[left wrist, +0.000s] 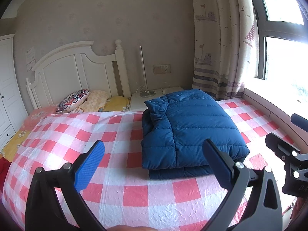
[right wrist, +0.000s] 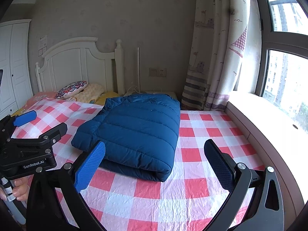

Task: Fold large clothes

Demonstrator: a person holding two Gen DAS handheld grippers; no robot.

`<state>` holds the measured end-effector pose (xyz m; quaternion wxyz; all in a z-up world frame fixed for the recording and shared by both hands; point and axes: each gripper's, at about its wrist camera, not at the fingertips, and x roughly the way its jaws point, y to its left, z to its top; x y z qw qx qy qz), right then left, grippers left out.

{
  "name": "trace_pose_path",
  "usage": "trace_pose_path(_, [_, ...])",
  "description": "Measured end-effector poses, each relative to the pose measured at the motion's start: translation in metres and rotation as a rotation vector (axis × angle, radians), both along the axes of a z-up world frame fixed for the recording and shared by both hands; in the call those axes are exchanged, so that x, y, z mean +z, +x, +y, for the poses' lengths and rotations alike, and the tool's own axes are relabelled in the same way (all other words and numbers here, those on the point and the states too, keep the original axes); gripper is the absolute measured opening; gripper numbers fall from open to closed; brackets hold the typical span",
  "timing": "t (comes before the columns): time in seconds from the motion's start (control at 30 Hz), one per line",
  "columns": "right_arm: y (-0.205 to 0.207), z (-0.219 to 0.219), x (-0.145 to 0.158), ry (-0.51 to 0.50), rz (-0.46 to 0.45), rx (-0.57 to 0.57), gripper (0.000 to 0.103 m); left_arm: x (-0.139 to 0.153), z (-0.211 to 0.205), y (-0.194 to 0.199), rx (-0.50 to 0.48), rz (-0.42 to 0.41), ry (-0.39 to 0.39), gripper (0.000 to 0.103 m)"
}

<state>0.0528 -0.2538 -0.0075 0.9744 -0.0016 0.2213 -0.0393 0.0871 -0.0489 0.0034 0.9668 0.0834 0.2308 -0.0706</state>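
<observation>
A blue quilted down jacket (left wrist: 192, 130) lies folded into a thick rectangular bundle on the red-and-white checked bed cover (left wrist: 119, 173). It also shows in the right wrist view (right wrist: 134, 130). My left gripper (left wrist: 154, 154) is open and empty, held above the cover just in front of the jacket. My right gripper (right wrist: 154, 154) is open and empty, also just in front of the jacket. The left gripper also shows at the left edge of the right wrist view (right wrist: 41, 124), open. Part of the right gripper's body shows at the right edge of the left wrist view.
A white headboard (left wrist: 77, 67) and several pillows (left wrist: 73, 101) are at the bed's far left end. A white nightstand (left wrist: 142, 98) with a lamp stands behind the jacket. A curtain (right wrist: 211, 57) and window ledge (right wrist: 269, 115) run along the right. A white wardrobe (right wrist: 11, 67) stands left.
</observation>
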Motion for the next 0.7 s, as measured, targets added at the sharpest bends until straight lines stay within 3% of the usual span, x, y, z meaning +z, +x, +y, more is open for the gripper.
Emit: trace_pose_path(0.7, [-0.0001,0.0036,-0.0049,0.005,0.011,0.001,0.099,-0.0036,0.0006,0.0021,-0.019,0.004,-0.001,0.101])
